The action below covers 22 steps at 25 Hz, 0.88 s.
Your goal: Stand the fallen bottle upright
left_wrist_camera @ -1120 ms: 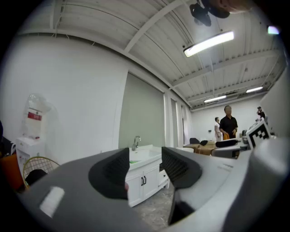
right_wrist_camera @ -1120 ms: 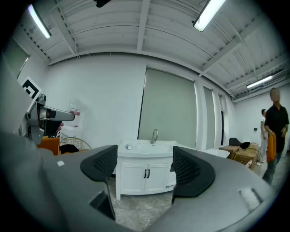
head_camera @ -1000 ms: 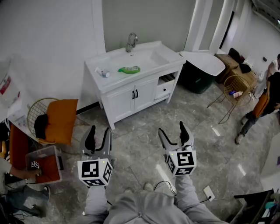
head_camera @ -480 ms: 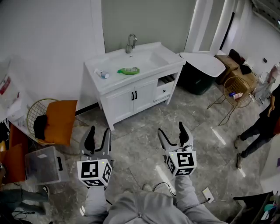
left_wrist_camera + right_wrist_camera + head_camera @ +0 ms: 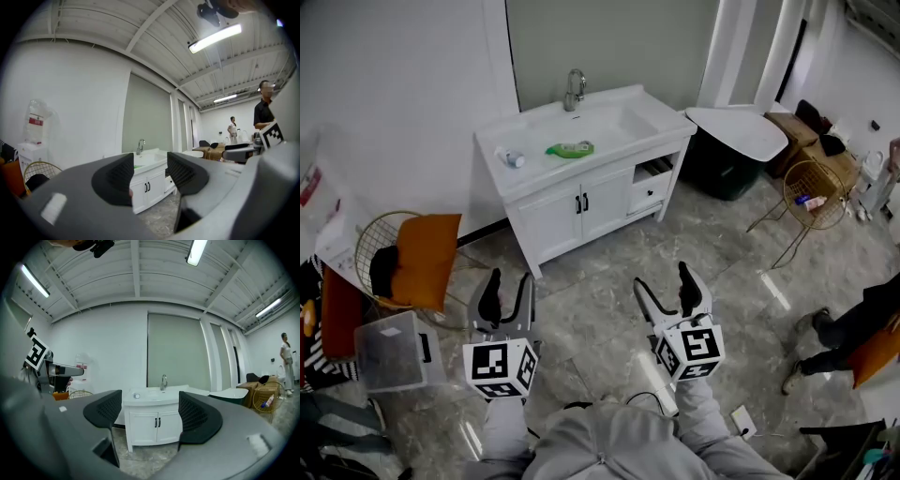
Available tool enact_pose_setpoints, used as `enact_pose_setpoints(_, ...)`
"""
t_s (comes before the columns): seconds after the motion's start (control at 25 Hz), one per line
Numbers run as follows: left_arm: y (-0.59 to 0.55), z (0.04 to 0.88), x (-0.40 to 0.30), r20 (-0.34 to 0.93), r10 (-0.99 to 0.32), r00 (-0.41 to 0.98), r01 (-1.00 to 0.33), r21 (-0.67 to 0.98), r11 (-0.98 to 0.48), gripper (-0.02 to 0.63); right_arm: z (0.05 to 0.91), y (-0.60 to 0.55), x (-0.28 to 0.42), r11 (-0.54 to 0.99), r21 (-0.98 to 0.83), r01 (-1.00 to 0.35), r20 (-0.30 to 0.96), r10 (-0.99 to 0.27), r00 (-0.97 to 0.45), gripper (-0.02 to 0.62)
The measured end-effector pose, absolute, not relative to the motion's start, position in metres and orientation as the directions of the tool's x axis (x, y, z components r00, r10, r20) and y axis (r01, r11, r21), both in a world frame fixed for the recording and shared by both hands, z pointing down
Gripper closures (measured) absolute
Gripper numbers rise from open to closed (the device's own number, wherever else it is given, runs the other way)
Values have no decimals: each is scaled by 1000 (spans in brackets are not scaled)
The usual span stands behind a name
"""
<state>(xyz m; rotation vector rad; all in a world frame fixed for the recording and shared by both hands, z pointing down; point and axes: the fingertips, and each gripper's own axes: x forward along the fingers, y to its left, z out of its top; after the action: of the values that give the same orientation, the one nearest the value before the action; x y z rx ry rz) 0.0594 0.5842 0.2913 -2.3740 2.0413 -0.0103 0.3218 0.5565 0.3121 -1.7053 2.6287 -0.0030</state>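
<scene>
A green bottle lies on its side on the white vanity top, just left of the basin; a sliver of it shows between the jaws in the left gripper view. Both grippers are held level over the grey floor, well short of the vanity. My left gripper has its jaws a little apart with nothing between them. My right gripper stands wider open and is also empty. The vanity is framed between the jaws of the left gripper and the right gripper.
A faucet rises behind the basin, and a small white container lies at the counter's left end. A wire chair with an orange cushion and a grey box sit at left. At right are a dark tub, a wire basket and a person.
Both grippers and the view have moved slightly toward the vanity. The person at right walked toward the near right corner. The person crouched by the grey box at left is gone.
</scene>
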Motion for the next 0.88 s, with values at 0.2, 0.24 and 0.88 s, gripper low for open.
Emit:
enact_pose_setpoints(0.2, 572, 304, 73, 34, -989, 143, -990, -14, -143, 367, 321, 540, 331, 421, 0, -907, 19, -907, -421, 215)
enact_pose_setpoints(0.24, 569, 306, 74, 42, -989, 142, -990, -15, -143, 367, 323, 536, 332, 422, -1, -906, 27, -906, -422, 215)
enact_pose_setpoints(0.88, 402, 331, 28, 94, -971, 219, -975, -18, -221, 367, 347, 390, 269, 396, 1, -918, 82, -915, -395, 215)
